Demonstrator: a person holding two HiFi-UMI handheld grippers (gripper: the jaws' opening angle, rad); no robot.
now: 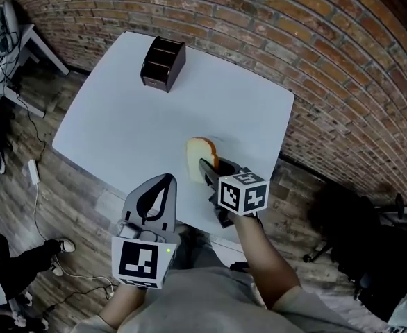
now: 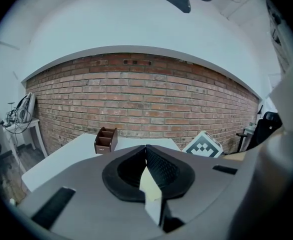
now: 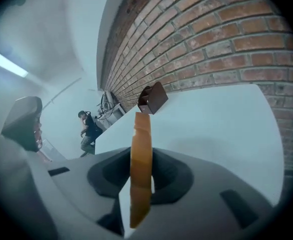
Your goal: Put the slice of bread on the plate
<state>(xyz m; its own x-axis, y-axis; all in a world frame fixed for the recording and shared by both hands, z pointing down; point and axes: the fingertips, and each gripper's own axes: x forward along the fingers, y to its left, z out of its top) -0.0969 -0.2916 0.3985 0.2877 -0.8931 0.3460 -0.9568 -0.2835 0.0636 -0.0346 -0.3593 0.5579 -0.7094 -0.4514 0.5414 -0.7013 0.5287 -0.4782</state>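
Bread (image 1: 198, 154) is in the R gripper (image 1: 205, 166). Its jaws are clamped on the slice's lower part, w/ the crust edge facing us in the R gripper view. The slice stands upright on edge over the near-right part of the counter (image 1: 113, 123). We cannot tell whether its bottom touches the top.

Why this hold, our reading: a pinch across the flat faces is the only grip two jaws get on a thin slice, so it rides vertical.

L gripper (image 1: 166, 180): jaws together, nothing btwn them. It sits at the counter's near edge, beside the R gripper and apart from the bread. Prob. parked there to stay clear, since one gripper is enough.

Plate: not seen in any view. The only other item is a brown box (image 1: 163, 62) at the far side, well apart from the bread.

Status est.: slice in hand, placement not yet done. Next we need to locate the plate, then roll the slice flat before release. Risk: soft crumb may dent or tear under the clamp.
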